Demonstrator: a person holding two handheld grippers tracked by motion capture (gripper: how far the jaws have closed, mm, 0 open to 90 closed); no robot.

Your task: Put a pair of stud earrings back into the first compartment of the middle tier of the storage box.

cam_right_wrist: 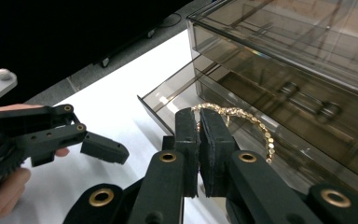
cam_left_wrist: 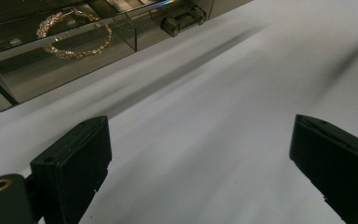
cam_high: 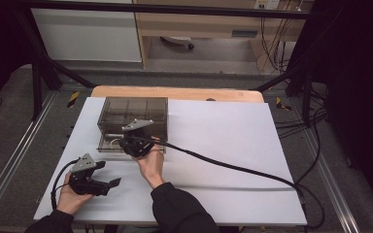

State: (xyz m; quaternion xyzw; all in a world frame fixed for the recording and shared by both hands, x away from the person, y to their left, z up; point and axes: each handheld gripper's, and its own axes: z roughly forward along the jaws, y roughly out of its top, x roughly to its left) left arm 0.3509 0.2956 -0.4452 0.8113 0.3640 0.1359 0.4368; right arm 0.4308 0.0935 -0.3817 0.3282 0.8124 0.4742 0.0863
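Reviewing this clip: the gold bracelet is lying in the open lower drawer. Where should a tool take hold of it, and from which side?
Probably the near arc of the gold bracelet, from above. It lies flat as an open ring on the floor of the pulled-out drawer, whose walls block a level approach. One pad inside the loop and one outside would pinch the thin beaded band; the right tool is shut just above it.

The drawer box (cam_high: 132, 124) looks like smoky clear plastic, smooth and glossy, and the bracelet (cam_right_wrist: 242, 122) in its drawer is shiny gold-coloured metal with small beads. The bench (cam_high: 213, 141) has a matt white, paper-like cover over a wood edge. The right gripper (cam_right_wrist: 198, 135) is matt black plastic with brass-coloured rings.
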